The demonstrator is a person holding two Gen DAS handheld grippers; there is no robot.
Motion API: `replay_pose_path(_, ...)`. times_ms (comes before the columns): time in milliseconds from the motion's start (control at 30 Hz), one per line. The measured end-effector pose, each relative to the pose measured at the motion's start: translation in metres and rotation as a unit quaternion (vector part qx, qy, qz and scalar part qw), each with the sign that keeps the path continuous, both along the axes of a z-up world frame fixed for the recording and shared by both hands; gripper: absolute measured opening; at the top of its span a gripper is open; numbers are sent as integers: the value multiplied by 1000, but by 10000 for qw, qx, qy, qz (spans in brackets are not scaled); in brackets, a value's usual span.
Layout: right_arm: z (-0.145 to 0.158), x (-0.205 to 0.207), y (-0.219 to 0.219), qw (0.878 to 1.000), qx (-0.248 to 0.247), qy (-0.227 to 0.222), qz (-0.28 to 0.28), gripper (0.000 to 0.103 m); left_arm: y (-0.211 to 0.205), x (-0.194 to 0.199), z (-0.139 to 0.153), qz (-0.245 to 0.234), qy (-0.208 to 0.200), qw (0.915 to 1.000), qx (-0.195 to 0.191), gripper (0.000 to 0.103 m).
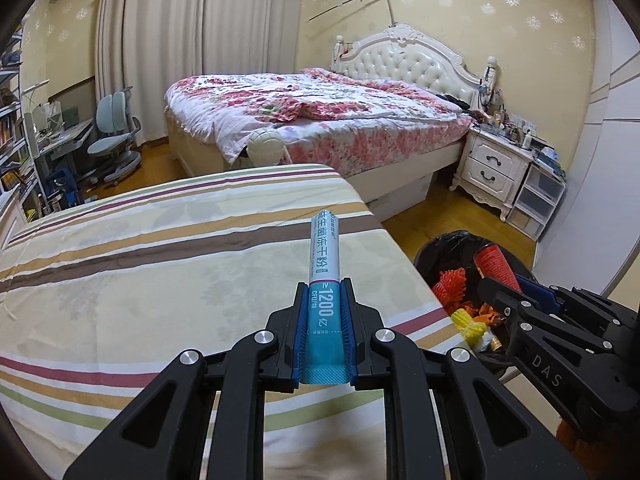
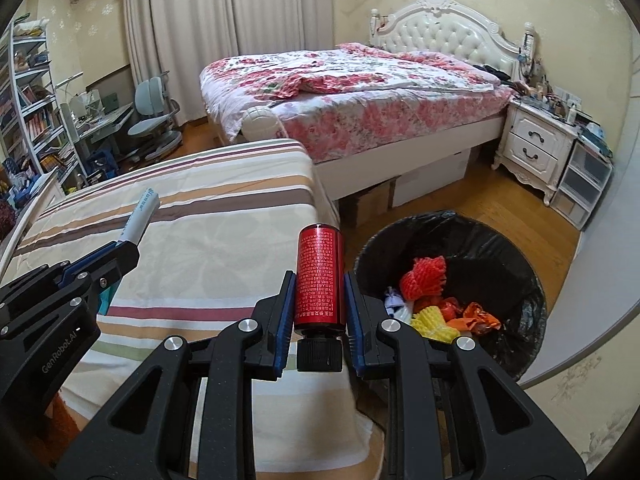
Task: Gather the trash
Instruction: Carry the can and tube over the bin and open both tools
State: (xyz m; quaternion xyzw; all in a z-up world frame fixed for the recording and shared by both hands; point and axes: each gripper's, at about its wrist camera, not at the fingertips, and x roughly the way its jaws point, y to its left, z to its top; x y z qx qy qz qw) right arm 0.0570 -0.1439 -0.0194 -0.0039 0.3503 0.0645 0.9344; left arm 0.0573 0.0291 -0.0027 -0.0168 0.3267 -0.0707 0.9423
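Note:
My left gripper [image 1: 323, 292] is shut on a white and teal sachet stick [image 1: 325, 264] and holds it above the striped bed cover [image 1: 160, 264]. The stick also shows in the right wrist view [image 2: 142, 216]. My right gripper [image 2: 319, 280] is shut on a red bottle [image 2: 319, 276] with a black cap, held at the striped bed's right edge beside the black-lined trash bin [image 2: 500, 248]. The bin holds red and yellow foam nets and orange wrappers [image 2: 476, 316]. In the left wrist view the bin [image 1: 448, 244] and red bottle [image 1: 496, 266] are at right.
A large bed with floral quilt [image 1: 320, 116] stands beyond. A white nightstand [image 1: 494, 168] and plastic drawers [image 1: 538, 200] are at right. A desk, chair [image 1: 114, 136] and bookshelves are at far left. Wooden floor [image 2: 480, 188] surrounds the bin.

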Motion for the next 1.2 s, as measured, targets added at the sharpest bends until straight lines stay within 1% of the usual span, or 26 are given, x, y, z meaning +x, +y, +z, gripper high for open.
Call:
replay_pose_path(300,0,12,-63,9968,-19,-127,-790,23,-59,22,0,-567,-104,9983,32,17)
replay_pose_path(567,-9,27,-98,9928,13,-147,-1192,23,-106,50,-8,-910,-81,9957,150,17)
replay_pose_path(900,-24,51,-129,9881,41,-50,-1536,23,-150,84,-24,-1145,90,9927,364,17)
replay_pose_path(1200,-34,62,-145,9852,35,51,-1712,23,-167,102,-35,-1191,274,9915,446,18)
